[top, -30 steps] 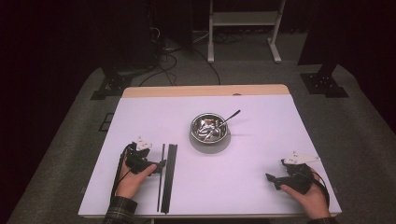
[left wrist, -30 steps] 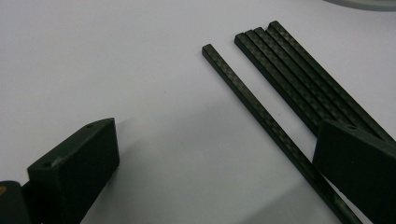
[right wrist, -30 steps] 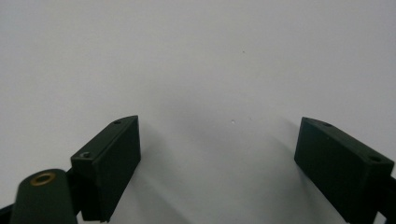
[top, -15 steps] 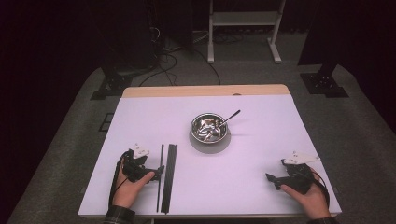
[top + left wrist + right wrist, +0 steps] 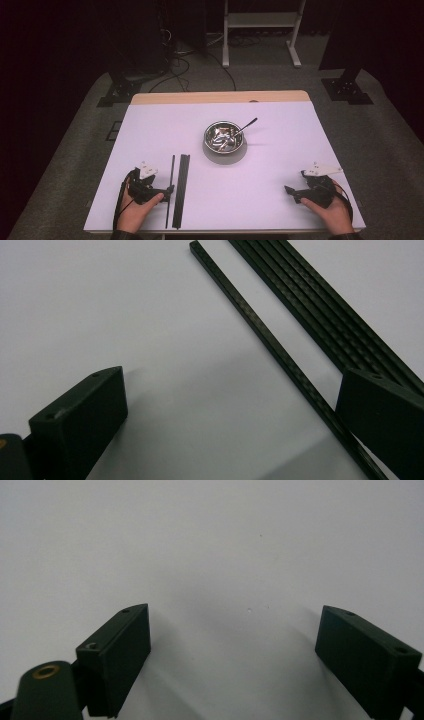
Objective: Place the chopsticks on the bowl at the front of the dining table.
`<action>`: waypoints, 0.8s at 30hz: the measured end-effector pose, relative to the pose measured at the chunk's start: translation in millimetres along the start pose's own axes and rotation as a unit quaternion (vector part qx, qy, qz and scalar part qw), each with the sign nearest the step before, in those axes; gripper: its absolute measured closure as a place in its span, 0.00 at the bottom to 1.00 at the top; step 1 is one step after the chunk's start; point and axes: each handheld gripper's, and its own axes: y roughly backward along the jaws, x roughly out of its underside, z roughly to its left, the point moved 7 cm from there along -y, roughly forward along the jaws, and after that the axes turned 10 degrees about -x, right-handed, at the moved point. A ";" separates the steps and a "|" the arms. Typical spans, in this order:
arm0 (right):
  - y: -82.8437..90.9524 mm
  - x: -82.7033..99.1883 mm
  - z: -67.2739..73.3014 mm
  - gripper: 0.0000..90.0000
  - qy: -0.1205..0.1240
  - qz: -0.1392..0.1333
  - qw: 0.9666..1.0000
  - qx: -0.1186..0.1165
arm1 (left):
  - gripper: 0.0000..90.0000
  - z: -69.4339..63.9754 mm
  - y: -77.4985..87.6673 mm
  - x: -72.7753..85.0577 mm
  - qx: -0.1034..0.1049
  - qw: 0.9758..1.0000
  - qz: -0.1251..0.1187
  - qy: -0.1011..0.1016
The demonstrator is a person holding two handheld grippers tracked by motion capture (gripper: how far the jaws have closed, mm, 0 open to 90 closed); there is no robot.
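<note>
Left gripper low over the white desk near its front-left edge, jaws spread wide, the thin black rod lying flat between them close to one jaw, a wider black ribbed strip just beside it. Right gripper at front right, jaws wide apart over bare desk, holding nothing. Steel bowl of metal pieces sits mid-desk, well apart.

A thin black carbon rod lies just left of a wider black ribbed strip, both near the white table's front-left corner; a round steel bowl sits mid-table.
</note>
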 end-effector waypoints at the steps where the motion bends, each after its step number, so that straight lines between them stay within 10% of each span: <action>1: 0.0 0.0 0.0 0.14 0.000 0.000 1.000 0.000 | 0.00 -0.7 1.4 1.2 0.000 1.000 0.000 -0.001; 24: -0.1 -0.1 0.0 0.14 -0.001 0.000 1.000 0.000 | 0.00 -12.8 30.5 26.9 0.015 1.000 0.000 -0.015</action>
